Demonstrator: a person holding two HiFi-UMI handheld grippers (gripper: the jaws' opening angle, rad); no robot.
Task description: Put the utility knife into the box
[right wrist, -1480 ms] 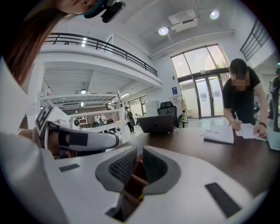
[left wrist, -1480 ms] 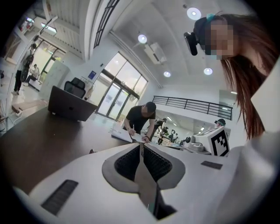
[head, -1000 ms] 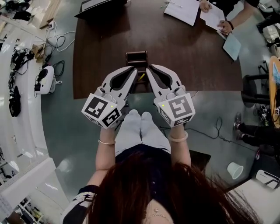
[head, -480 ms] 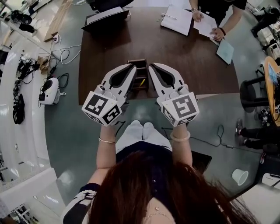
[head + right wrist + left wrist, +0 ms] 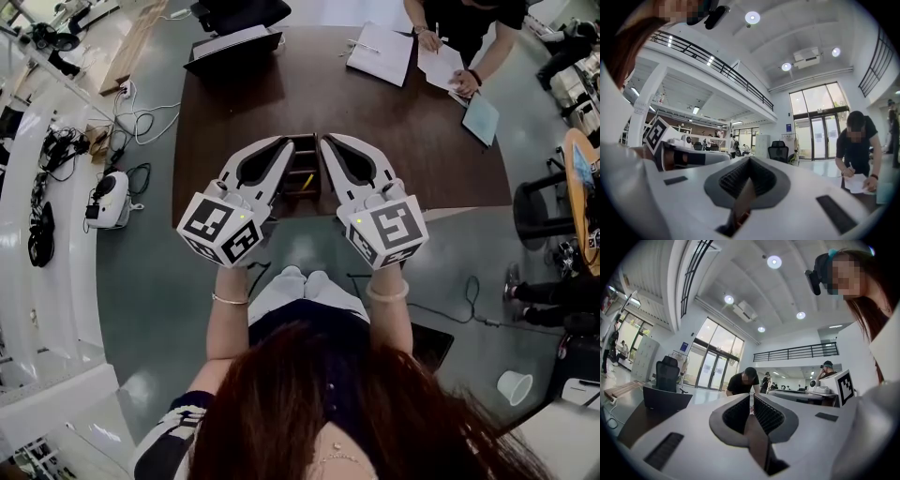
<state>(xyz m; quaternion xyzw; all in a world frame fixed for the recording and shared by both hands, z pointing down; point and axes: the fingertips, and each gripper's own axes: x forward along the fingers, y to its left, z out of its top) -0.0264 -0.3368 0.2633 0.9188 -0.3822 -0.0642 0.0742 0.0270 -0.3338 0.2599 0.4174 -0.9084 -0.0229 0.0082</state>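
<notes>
You held both tongs side by side over the bench's (image 5: 403, 141) near edge, left tongs (image 5: 288, 143) and right tongs (image 5: 325, 142) each clenched on nothing. The box (image 5: 303, 157) stood on the bench between their tips, with the utility knife (image 5: 306, 181) showing only as a yellow sliver inside it.

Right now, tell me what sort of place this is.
Most likely a large open office or lab hall: a dark wooden table with papers where a person is writing, tall glass entrance doors beside an office chair, and a railed mezzanine under a high ceiling.
</notes>
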